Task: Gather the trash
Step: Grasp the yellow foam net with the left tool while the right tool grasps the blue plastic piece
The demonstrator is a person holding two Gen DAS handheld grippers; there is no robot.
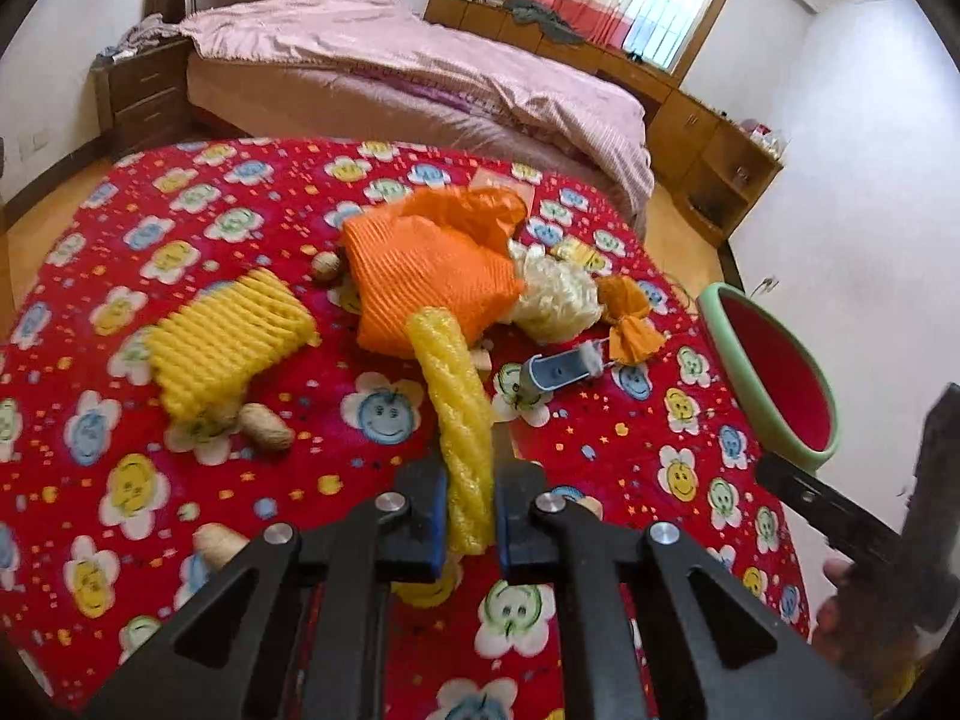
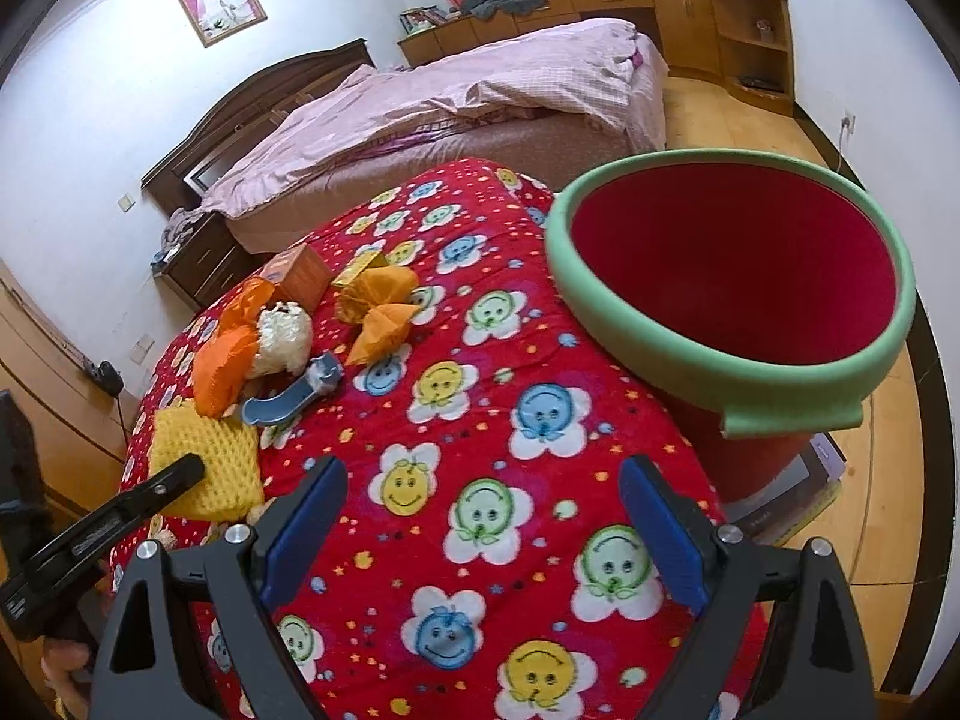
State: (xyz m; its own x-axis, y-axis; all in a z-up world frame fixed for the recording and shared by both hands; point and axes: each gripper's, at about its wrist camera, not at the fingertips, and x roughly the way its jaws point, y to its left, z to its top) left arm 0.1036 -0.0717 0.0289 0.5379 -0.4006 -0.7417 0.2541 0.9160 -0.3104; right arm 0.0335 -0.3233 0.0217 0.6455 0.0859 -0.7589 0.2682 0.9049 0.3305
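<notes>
My left gripper (image 1: 470, 480) is shut on a yellow foam net sleeve (image 1: 457, 414) and holds it above the red smiley-flower cloth (image 1: 180, 210). On the cloth lie another yellow foam net (image 1: 225, 339), an orange foam net (image 1: 429, 282), orange plastic (image 1: 474, 210), a cream crumpled bag (image 1: 555, 294), an orange wrapper (image 1: 633, 324), a blue-grey plastic piece (image 1: 555, 369) and peanuts (image 1: 264, 427). My right gripper (image 2: 483, 516) is open and empty above the cloth (image 2: 480, 420), next to the red bin with a green rim (image 2: 738, 276).
The bin (image 1: 774, 360) stands off the table's right edge. A brown box (image 2: 300, 276) and a yellow packet (image 2: 363, 267) lie at the far side. A bed with pink bedding (image 1: 420, 78) and wooden cabinets (image 1: 708, 138) stand behind.
</notes>
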